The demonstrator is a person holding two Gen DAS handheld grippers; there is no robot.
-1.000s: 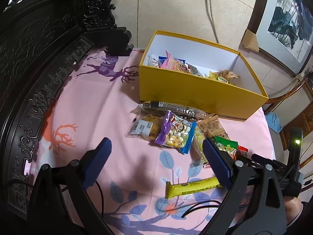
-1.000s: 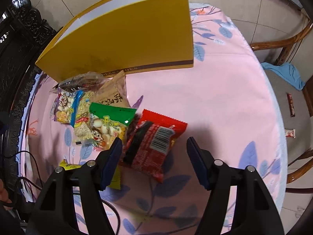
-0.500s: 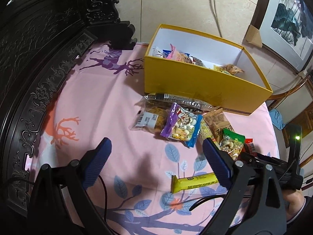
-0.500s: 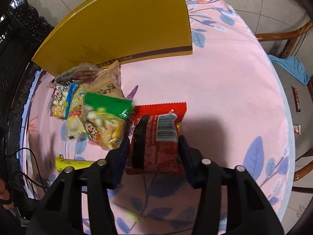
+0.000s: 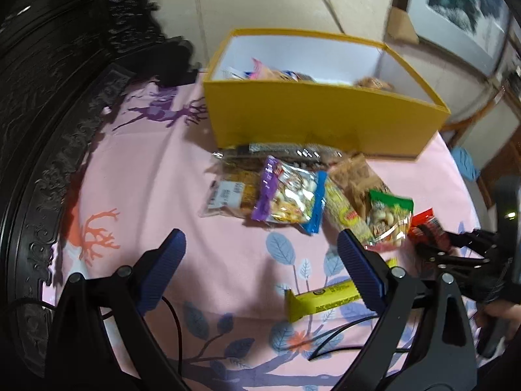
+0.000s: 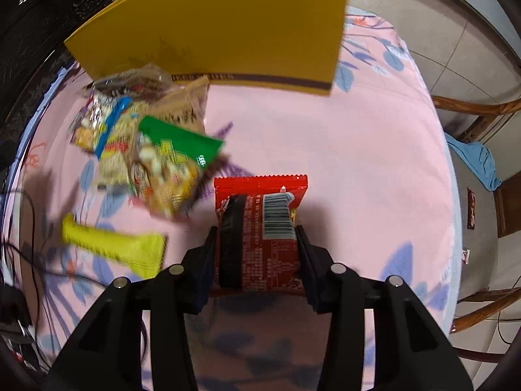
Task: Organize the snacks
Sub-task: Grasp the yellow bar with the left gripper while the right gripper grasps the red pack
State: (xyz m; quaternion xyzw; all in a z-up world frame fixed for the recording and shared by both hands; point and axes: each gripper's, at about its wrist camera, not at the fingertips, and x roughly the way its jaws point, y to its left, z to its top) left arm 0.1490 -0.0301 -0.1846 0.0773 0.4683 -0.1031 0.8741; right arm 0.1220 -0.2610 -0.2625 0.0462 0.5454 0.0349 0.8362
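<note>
Several loose packets crowd the pink cloth point(image 6: 325, 137) before our yellow box point(image 6: 228, 26): left to right we see a purple-and-blue bag point(image 5: 288, 197), a green-topped bag point(image 6: 172, 166) and a yellow bar point(image 6: 114, 249). Our left gripper point(image 5: 260, 267) hangs spread and empty. Our right gripper point(image 6: 257, 247) is closing on the red packet point(image 6: 263, 228), barcode up, its print too small to read.
</note>
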